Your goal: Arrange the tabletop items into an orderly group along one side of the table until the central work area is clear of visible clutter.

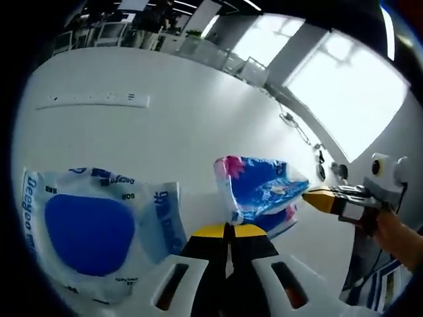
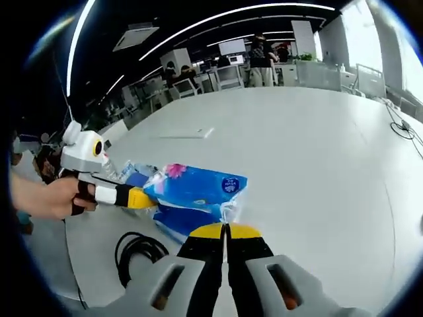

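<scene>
In the left gripper view, the left gripper (image 1: 229, 231) rises from the bottom edge with its yellow-tipped black jaws pressed together, nothing between them. Just beyond the tips lies a blue plastic tissue pack with a pink flower print (image 1: 261, 188), resting on the white table (image 1: 185, 119). To the left of the gripper sits a flat, clear-and-white plastic wipes pack with a large dark blue oval label (image 1: 92, 231), lying face up on the table and apart from the tissue pack. Far back on the table is a long white power strip (image 1: 92, 99). From the right, the right gripper (image 1: 324, 199) reaches in, its yellow tip touching the right edge of the tissue pack; a person's hand (image 1: 396, 234) holds its handle. Whether that tip actually pinches the wrapper cannot be told here.

In the right gripper view, the right gripper (image 2: 225, 232) comes up from the bottom, its 2 yellow-tipped jaws closed on a crinkled corner of the clear wrapper of the blue tissue pack (image 2: 198, 188), which lies on the table (image 2: 317, 145) just ahead. The left gripper (image 2: 142, 198) enters from the left, its yellow tip against the near left end of the pack, held by a hand (image 2: 56, 197). A coiled black cable (image 2: 135, 251) lies on the table left of the right gripper's body. The white power strip (image 2: 187, 134) sits farther back. People stand among desks in the background.
</scene>
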### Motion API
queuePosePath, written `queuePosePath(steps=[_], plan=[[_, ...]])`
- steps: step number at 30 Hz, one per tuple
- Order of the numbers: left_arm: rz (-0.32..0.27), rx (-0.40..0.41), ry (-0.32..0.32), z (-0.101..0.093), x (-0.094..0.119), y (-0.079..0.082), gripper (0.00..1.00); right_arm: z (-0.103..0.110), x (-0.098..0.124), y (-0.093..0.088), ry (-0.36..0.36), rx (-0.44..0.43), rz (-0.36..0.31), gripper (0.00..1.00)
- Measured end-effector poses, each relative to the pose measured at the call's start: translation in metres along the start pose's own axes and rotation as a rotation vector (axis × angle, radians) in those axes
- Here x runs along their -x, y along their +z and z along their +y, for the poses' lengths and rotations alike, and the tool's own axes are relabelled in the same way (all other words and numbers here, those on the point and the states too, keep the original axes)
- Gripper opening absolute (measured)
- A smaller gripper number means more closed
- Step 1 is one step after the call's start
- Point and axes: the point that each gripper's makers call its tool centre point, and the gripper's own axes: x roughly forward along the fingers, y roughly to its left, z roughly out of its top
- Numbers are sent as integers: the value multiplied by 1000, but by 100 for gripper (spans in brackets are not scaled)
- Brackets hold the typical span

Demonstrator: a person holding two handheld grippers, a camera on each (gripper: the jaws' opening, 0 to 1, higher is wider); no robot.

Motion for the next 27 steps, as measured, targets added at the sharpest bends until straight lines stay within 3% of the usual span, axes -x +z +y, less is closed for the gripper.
queuePosePath(steps=[27], plan=[[-10,78,8,8,-10,1,0,-13,-21,-13,-32,-47,31,0]])
